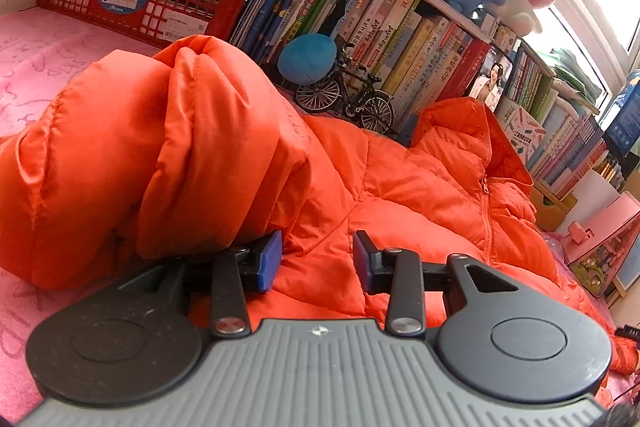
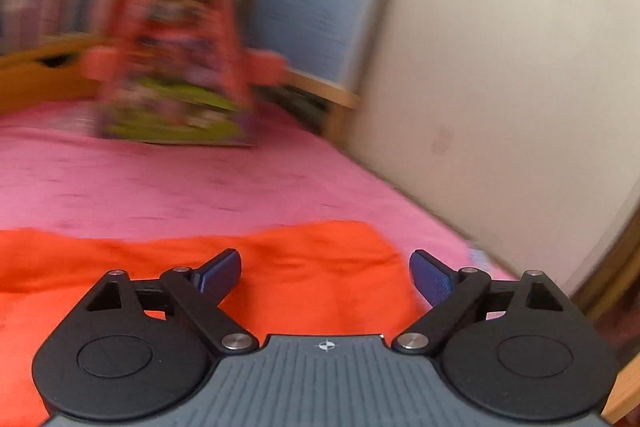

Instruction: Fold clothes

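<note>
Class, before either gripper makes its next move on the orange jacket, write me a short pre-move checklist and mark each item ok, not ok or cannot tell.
1. Left gripper free of fabric: ok. Its jaws stand apart with nothing clamped, though the bunched sleeve leans on the left finger.
2. Right gripper ready to grasp: ok. It is wide open over the jacket edge.
3. Jacket lying flat: not ok. The sleeve is heaped up.
4. Zipper closed: ok along the part in view.
5. Model bicycle clear of the jacket: cannot tell. It stands right behind it.
6. Right wrist view sharp: not ok, blurred.
</note>
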Action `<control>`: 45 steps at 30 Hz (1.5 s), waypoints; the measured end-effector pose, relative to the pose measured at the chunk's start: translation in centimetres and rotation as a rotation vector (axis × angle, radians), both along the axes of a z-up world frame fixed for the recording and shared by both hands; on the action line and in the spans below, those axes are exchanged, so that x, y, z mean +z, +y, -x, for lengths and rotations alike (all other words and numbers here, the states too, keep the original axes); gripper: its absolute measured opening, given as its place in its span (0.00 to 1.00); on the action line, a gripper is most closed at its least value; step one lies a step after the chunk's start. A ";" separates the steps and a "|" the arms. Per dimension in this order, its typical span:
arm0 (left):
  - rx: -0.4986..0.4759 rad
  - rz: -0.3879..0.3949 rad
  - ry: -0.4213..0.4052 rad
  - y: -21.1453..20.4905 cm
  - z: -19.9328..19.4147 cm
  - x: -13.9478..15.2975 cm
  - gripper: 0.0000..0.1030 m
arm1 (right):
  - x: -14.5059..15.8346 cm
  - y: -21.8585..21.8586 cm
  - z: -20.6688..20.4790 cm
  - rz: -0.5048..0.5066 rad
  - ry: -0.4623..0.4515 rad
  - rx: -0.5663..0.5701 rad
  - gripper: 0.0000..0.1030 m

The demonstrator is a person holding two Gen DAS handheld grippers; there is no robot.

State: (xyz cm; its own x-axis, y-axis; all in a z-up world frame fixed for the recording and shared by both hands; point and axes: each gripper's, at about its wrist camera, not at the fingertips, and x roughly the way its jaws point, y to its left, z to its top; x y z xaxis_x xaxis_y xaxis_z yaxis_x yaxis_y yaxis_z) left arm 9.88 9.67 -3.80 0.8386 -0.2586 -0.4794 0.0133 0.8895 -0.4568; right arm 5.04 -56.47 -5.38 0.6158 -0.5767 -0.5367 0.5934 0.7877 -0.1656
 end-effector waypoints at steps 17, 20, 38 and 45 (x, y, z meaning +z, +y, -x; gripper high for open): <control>-0.014 0.016 -0.007 0.2 0.1 0.0 0.41 | 3.3 25.2 2.5 -0.293 0.001 1.003 0.93; -0.016 0.033 -0.010 0.4 0.1 -0.1 0.42 | 1.3 25.6 0.7 -0.193 0.134 0.899 0.98; 0.022 -0.155 -0.042 -0.8 2.5 1.7 0.60 | 4.3 18.0 6.3 -0.437 0.088 0.687 1.00; 0.093 -0.236 0.070 -0.2 4.3 1.3 0.61 | 1.9 19.9 0.1 -0.452 0.114 0.659 0.54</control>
